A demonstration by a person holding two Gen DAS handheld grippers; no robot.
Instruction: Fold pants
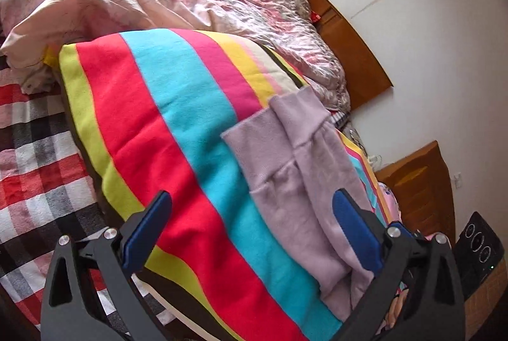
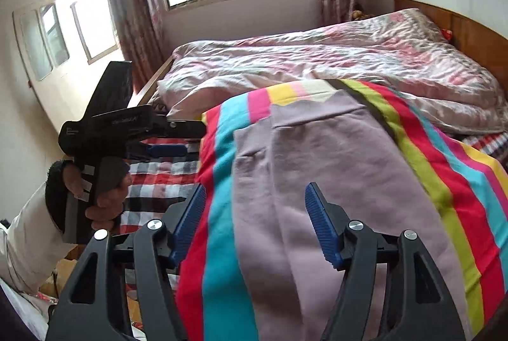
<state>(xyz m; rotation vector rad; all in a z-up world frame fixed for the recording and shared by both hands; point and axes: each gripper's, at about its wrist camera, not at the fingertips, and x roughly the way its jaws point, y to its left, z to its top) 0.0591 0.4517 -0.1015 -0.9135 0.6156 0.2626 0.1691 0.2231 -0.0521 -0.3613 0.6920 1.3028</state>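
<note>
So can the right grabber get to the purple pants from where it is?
Probably yes. The right gripper hangs open just above the purple pants, which lie flat on the striped blanket. Nothing sits between them, and the left gripper is off to the side.

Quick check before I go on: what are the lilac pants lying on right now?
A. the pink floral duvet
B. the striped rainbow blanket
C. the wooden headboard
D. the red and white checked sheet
B: the lilac pants lie flat across the striped rainbow blanket, with its coloured bands showing on both sides of them.
</note>
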